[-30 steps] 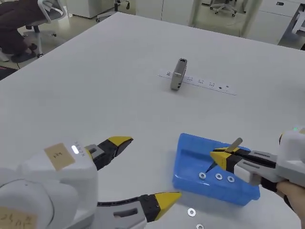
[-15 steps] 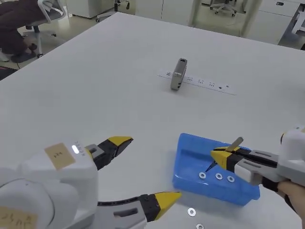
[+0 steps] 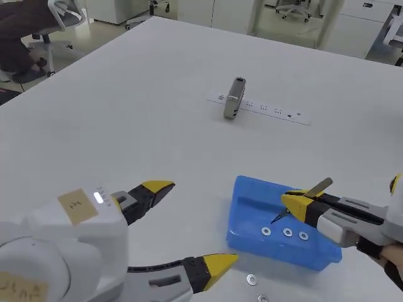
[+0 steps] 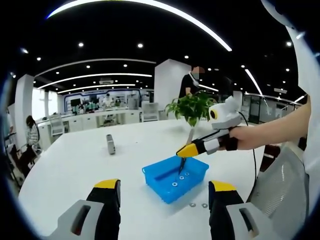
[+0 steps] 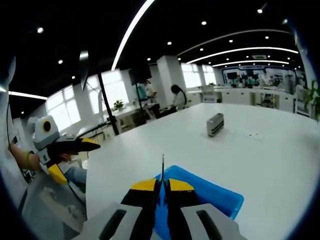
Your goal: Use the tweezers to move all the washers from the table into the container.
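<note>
Left of the blue container [image 3: 247, 207] sits the left gripper [image 3: 189, 224], jaws spread wide with nothing in them. Just off the container's near wall, on the person's side, two washers [image 3: 252, 279] lie flat on the table [image 3: 126, 126], one of them right at the bottom edge of the head view. Inside the container, three washers [image 3: 288, 233] sit in a row close to that same wall. Over the container's right part is the right gripper [image 3: 293, 204], jaws pinched tight on the tweezers [image 3: 317, 187], which slant down and left into the container. My read: those two washers lie across the near wall from the tweezer tips, toward the person. The left gripper's lower jaw is close to them, but the right gripper has the tool, so it's the one to come back and down.
</note>
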{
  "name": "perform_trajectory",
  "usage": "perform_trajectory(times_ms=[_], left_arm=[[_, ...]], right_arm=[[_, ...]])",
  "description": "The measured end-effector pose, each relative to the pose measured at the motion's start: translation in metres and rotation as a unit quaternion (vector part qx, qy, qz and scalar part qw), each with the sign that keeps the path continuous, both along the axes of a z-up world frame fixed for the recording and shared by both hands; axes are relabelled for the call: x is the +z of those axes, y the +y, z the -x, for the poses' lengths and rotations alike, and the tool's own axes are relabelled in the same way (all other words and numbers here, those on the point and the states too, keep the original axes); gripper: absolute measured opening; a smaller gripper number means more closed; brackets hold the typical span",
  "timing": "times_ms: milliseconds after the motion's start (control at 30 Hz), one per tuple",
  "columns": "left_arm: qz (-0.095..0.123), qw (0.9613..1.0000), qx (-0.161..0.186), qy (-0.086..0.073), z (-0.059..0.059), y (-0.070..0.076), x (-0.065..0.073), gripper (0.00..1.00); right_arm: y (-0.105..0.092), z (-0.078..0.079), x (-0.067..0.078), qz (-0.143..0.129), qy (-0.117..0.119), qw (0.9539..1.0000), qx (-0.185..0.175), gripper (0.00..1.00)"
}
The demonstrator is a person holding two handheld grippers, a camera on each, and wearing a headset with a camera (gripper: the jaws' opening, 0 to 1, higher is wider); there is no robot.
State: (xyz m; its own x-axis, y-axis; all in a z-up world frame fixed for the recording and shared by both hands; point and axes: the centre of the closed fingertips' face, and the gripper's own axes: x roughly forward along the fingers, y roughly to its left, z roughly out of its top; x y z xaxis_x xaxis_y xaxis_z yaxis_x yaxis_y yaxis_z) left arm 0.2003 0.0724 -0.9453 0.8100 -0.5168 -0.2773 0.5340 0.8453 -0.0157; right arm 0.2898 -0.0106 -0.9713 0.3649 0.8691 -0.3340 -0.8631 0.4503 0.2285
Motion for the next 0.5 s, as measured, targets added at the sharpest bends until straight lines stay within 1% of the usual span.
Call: perform_trajectory(times_ms=[200, 233, 300, 333, 367, 400, 467, 500], left_arm=[[0.003, 1.0, -0.001, 0.0, 0.0, -0.001, 0.001, 0.72], [0.005, 1.0, -0.002, 0.0, 0.0, -0.001, 0.001, 0.72], [0.008, 1.0, -0.003, -0.002, 0.0, -0.002, 0.002, 0.72], [0.01, 0.9999, -0.005, -0.005, 0.001, -0.003, 0.004, 0.71], [0.011, 0.9999, -0.007, -0.005, 0.001, -0.003, 0.004, 0.71], [0.012, 0.9999, -0.01, -0.005, 0.001, -0.005, 0.004, 0.72], [0.01, 0.9998, -0.015, -0.004, 0.002, -0.007, 0.004, 0.71], [0.011, 0.9998, -0.017, -0.005, 0.003, -0.008, 0.004, 0.71]], right_arm=[[0.001, 0.014, 0.014, -0.034, 0.011, 0.9994, -0.002, 0.03], [0.002, 0.019, 0.016, -0.046, 0.022, 0.9987, -0.005, 0.03], [0.001, 0.025, 0.016, -0.052, 0.027, 0.9983, -0.004, 0.03], [0.0, 0.027, 0.014, -0.052, 0.028, 0.9982, -0.005, 0.03], [0.0, 0.033, 0.011, -0.051, 0.037, 0.998, -0.01, 0.03], [0.0, 0.038, 0.009, -0.052, 0.038, 0.9978, -0.012, 0.03], [-0.002, 0.047, 0.001, -0.053, 0.051, 0.9971, -0.021, 0.03], [-0.004, 0.052, -0.005, -0.051, 0.061, 0.9964, -0.027, 0.03]])
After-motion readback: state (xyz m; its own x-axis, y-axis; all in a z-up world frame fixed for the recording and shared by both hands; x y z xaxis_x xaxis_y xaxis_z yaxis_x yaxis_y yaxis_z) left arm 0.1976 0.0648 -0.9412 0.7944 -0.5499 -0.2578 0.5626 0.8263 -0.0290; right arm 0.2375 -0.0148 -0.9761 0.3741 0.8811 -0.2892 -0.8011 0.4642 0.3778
